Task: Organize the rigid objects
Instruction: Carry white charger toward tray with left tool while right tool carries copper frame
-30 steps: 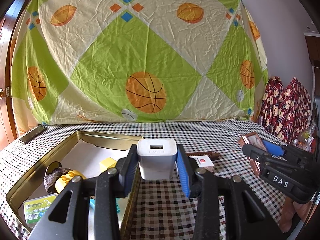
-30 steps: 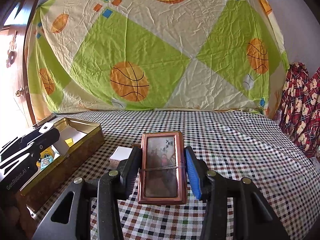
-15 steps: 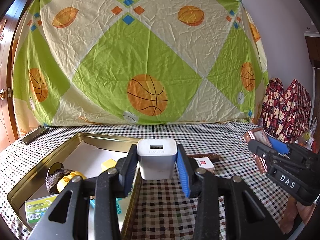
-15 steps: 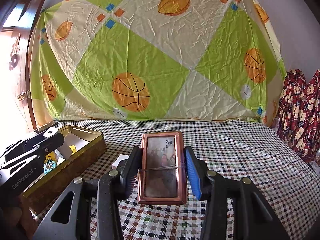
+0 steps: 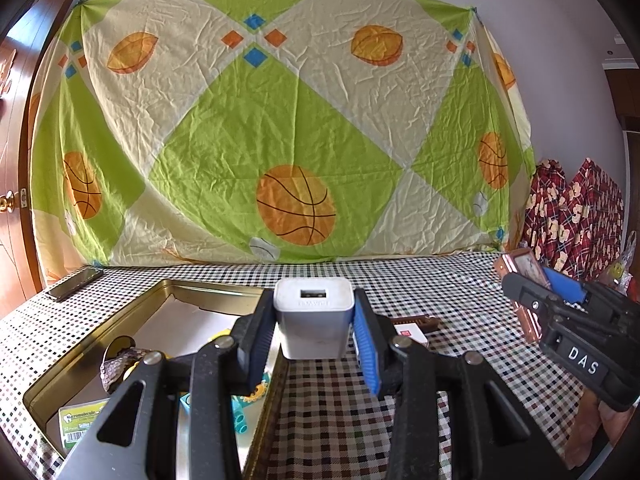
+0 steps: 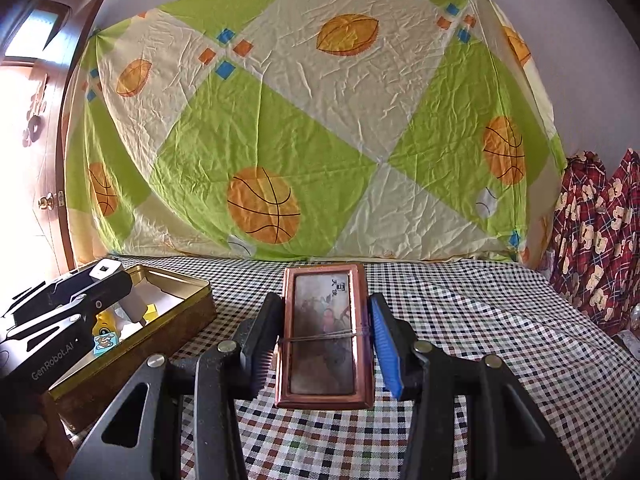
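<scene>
Left tool [image 5: 314, 330] grips smooth white charger [image 5: 313, 322]; right tool [image 6: 325, 338] grips copper-framed rectangular case [image 6: 325, 334].

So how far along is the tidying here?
Partly done. The gold tin already holds small toys and a green-labelled pack. In hand: the left gripper holds a white charger, the right gripper a copper-framed case. Left: a small white box on the checked cloth.

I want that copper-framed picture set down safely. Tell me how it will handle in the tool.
The copper-framed picture looks rigid, since it holds flat between the right tool's pads. Its glossy face suggests glass, so probably fragile. The smooth rim may slip.
</scene>
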The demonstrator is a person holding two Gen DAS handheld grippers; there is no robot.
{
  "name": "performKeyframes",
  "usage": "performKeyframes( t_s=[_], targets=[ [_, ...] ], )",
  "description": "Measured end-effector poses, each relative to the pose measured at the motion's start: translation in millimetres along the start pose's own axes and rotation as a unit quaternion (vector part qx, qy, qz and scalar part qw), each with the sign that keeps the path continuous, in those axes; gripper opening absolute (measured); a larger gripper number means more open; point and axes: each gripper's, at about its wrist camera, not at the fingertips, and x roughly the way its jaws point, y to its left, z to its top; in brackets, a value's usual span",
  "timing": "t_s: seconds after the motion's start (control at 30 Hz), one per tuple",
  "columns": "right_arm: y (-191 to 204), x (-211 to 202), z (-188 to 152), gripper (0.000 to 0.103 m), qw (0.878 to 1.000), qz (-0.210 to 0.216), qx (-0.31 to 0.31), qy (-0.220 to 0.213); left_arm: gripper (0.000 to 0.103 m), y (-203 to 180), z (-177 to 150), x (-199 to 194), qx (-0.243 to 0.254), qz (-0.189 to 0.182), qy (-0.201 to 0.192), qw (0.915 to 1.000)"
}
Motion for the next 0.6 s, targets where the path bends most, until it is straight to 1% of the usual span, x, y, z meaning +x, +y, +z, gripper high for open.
performKeyframes(
  t_s=[0.6],
  targets=[
    [18.0,-3.2,1.0,0.047,1.0,0.017,0.0,-0.013,0.037,29.5,-2.7,-7.7,-0.036,-0.001,0.0,0.9994]
  ],
)
